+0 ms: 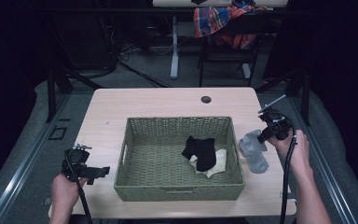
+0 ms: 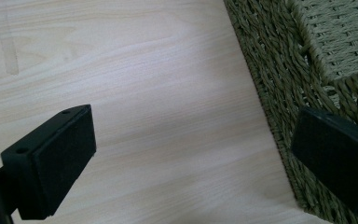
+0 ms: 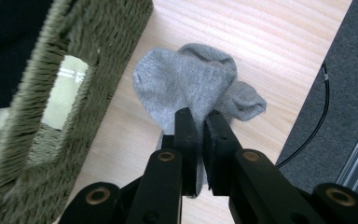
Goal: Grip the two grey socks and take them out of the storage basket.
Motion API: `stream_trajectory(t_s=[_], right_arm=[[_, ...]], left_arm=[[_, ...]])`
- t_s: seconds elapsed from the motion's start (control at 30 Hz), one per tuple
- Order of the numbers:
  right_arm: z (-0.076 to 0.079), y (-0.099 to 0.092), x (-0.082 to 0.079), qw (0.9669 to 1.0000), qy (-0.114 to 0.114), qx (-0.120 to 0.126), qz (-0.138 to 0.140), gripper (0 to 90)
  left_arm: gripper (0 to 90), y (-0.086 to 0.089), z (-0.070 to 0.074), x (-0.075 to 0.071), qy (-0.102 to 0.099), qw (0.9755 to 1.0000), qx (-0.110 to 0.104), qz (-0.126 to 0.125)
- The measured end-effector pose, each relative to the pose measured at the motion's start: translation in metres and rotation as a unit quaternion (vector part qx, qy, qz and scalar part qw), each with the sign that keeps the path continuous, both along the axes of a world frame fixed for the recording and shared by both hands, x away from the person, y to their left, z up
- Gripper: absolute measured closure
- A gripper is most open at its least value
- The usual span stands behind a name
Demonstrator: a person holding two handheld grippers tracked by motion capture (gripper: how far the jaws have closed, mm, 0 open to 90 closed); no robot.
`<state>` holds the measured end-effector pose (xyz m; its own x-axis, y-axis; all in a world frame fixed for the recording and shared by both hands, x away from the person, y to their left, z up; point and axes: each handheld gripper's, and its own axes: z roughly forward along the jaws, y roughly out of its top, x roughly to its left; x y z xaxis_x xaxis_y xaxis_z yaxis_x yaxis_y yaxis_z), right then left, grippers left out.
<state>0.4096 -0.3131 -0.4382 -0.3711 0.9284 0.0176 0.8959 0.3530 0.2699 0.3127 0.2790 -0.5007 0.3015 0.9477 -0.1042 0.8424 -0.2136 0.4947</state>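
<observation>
The right gripper [image 3: 199,122] has its jaws pinched together on a grey sock [image 3: 193,86], which lies on the wooden table [image 1: 144,105] just beside the right wall of the woven basket [image 1: 135,186]. The left gripper [image 1: 81,163] hangs near the basket's left side, its jaws spread wide with nothing between them. Inside the basket a black sock [image 1: 200,151] lies across a cream sock [image 1: 216,161], right of the middle.

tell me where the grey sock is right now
The grey sock lies on the table just right of the basket in the high view, pinched by the right tool.
</observation>
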Motion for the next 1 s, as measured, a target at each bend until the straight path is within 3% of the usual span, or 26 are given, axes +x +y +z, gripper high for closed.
stream_trajectory(t_s=[0.3, 0.43, 1.0], right_arm=[[-0.022, -0.002, 0.006, 0.9998, 0.019, 0.002, -0.009, 85.3], [-0.034, -0.004, 0.010, 0.9990, 0.044, -0.001, 0.001, 85.0], [-0.064, -0.010, 0.016, 0.9977, 0.063, 0.020, -0.016, 80.6]], left_arm=[[0.2, 0.000, 0.000, 0.000, 0.000, 1.0000, 0.001, 0.000], [0.2, 0.000, 0.000, 0.000, 0.000, 1.0000, 0.001, -0.001], [0.2, -0.001, 0.000, 0.000, 0.002, 1.0000, 0.000, -0.001]])
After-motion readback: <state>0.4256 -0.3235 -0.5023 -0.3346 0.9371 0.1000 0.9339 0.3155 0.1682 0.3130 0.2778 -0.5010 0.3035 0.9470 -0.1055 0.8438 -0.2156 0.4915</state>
